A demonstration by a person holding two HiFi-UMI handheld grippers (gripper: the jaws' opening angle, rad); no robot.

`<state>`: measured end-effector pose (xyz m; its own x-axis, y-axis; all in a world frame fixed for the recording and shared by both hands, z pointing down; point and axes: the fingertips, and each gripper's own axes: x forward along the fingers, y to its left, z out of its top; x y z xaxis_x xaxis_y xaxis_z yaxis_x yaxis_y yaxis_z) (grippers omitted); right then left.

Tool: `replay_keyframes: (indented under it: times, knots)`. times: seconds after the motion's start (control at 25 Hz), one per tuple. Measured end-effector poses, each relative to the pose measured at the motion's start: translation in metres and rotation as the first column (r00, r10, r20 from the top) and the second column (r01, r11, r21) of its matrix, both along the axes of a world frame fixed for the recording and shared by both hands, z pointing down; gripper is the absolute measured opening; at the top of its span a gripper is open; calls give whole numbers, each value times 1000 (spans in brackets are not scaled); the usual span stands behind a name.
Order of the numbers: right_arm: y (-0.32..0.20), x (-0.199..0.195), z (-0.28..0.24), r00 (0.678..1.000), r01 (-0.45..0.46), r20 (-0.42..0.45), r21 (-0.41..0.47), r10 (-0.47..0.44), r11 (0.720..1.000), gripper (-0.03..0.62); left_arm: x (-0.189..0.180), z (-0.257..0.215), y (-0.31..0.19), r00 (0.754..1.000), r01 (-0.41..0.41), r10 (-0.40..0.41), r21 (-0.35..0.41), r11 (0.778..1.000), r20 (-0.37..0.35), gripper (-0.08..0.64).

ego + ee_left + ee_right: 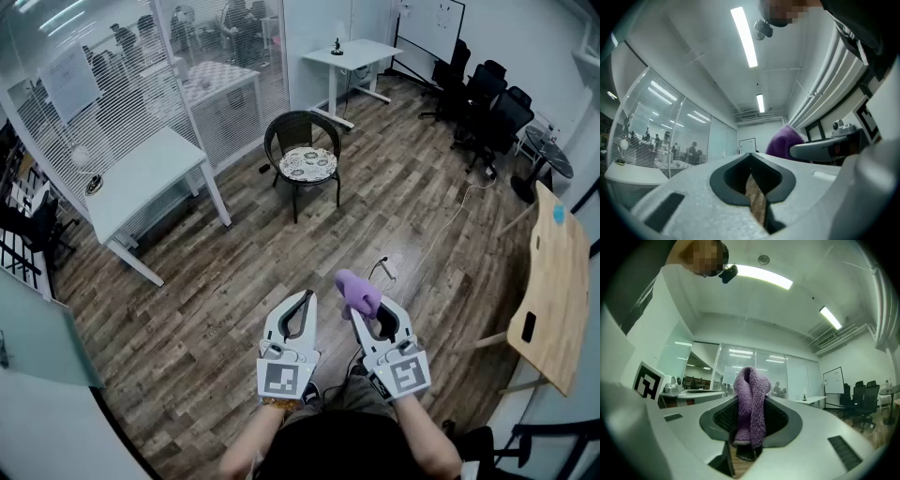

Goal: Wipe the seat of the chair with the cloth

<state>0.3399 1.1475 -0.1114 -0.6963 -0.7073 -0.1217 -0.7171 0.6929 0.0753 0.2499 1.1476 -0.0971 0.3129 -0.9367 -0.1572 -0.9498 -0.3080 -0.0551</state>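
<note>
Head view puts the black wicker chair (302, 141) with its patterned round seat cushion (307, 163) well away across the wood-plank floor (403, 202). I judge the fluffy purple cloth (358, 292) could slip loose on the walk over. The right gripper (364, 311) pinches only a fold, and most of the cloth bunches above its jaws. Both grippers sit low before the person's body, pointing forward. The left gripper (307, 298) is pressed together on nothing.

Wood-plank floor (403, 187), wicker chair (302, 155) standing mid-room, white table (141, 178) left of it, seemingly a pale cable (441, 234) trailing right.
</note>
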Motion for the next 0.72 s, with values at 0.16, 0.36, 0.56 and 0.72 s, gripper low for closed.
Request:
replay_keyframes:
  times: [0.16, 0.36, 0.56, 0.72]
  knots:
    - [-13, 7, 3, 999, 26, 18, -23, -26, 999, 146, 5, 2, -14, 1000, 0, 1, 8, 1000, -19, 17]
    - [-43, 7, 10, 999, 16, 40, -41, -14, 999, 146, 9, 13, -40, 1000, -7, 7, -29, 1000, 10, 17]
    - [-94, 7, 28, 997, 46, 69, -75, -41, 996, 147, 7, 20, -86, 999, 25, -24, -52, 998, 34, 17]
    - [-143, 10, 43, 993, 83, 98, -109, -73, 991, 147, 10, 25, -133, 997, 45, -41, -60, 997, 69, 17]
